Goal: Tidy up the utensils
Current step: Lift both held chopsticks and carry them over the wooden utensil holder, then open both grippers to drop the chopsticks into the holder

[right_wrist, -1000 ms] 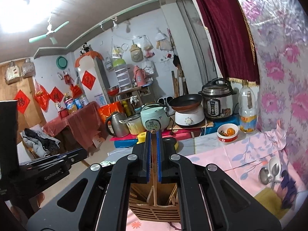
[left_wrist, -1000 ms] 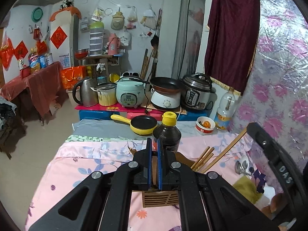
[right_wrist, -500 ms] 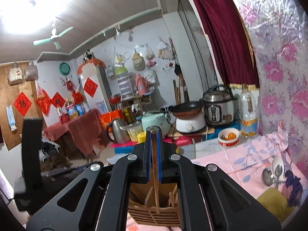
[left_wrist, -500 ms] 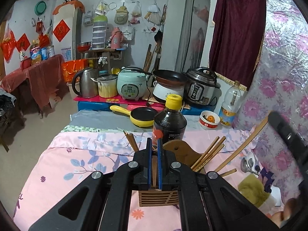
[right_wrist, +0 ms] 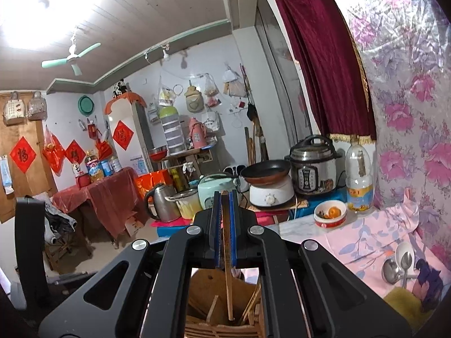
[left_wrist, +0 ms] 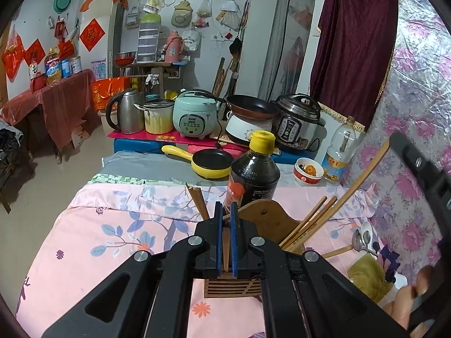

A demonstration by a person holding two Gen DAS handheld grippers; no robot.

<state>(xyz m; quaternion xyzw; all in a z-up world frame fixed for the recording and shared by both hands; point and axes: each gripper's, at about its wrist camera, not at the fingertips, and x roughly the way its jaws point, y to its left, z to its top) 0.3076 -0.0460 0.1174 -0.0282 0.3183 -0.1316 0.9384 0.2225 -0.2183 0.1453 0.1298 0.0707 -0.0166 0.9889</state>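
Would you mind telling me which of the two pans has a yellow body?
The small frying pan lying on the grey surface behind the sauce bottle; the other pan, dark and copper-toned, sits atop the white cooker.

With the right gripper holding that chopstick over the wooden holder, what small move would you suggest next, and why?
Probably open the right gripper. It is shut on a chopstick whose lower end already sits inside the holder, so letting go should leave it standing there. The left gripper is shut on the holder's wall, steadying it.
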